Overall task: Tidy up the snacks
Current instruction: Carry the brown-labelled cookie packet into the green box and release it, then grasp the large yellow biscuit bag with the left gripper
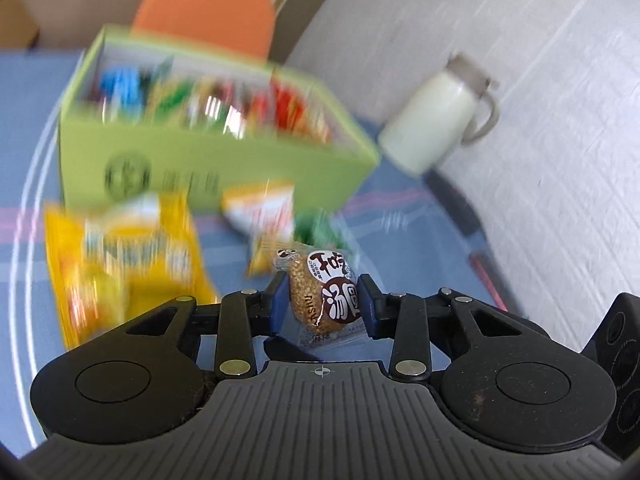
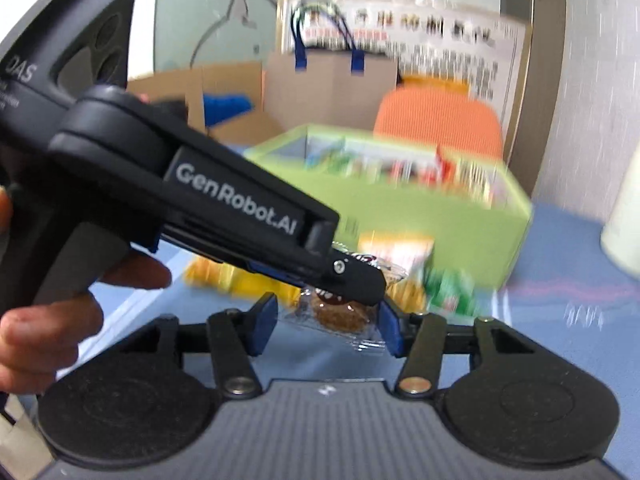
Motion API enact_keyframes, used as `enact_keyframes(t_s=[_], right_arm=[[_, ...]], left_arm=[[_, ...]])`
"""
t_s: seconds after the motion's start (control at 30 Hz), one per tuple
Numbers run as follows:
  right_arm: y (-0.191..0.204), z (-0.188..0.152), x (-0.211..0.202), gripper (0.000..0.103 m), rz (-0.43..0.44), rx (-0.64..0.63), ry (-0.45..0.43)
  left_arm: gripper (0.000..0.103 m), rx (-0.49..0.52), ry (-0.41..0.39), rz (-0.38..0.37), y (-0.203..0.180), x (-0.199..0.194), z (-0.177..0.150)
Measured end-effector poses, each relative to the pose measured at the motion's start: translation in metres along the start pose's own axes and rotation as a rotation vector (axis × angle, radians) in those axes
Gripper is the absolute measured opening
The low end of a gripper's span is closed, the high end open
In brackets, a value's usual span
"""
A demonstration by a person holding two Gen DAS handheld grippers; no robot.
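Note:
My left gripper is shut on a brown sesame snack in a clear wrapper, held above the blue table. In the right wrist view the same snack hangs from the left gripper, between the spread blue pads of my right gripper, which is open around it without a clear grip. A green box filled with several snack packs stands behind; it also shows in the right wrist view. A yellow snack bag, a white-orange pack and a green pack lie before the box.
A white jug with a beige lid and handle stands right of the box on the blue tablecloth. An orange chair is behind the table. A paper bag with blue handles and cardboard boxes stand farther back.

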State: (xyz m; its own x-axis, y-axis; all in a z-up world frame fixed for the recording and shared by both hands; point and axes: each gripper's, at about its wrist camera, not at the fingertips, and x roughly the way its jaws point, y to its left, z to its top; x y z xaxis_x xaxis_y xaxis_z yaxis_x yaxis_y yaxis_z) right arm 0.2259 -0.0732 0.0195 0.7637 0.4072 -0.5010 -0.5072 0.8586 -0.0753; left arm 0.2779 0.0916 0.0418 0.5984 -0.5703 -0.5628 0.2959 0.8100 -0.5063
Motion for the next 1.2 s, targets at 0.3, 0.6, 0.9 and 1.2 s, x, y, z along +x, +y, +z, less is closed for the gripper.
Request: enact_keyframes(t_s=[0.3,0.6,0.9,1.2], right_arm=[[-0.048,0.072,0.088,0.055,0.040,-0.035,-0.068],[-0.072,0.073,0.136,0.078,0.092,0.011,0.005],[-0.045,0.040,0.029,0.103,0.081,-0.003,-0.156],[0.034,-0.001,0.079,0.103,0.255,-0.009,0.118]], left_arm=[[0.017,-0.026,-0.103,0.099,0.019,0.031,0.106],[0.038,-0.087,-0.056,0.144,0.063,0.093,0.124],[0.074,-0.021,-0.253,0.119,0.047,-0.012,0.091],[0.070,-0.197,-0.172,0.277,0.106,-0.033,0.017]])
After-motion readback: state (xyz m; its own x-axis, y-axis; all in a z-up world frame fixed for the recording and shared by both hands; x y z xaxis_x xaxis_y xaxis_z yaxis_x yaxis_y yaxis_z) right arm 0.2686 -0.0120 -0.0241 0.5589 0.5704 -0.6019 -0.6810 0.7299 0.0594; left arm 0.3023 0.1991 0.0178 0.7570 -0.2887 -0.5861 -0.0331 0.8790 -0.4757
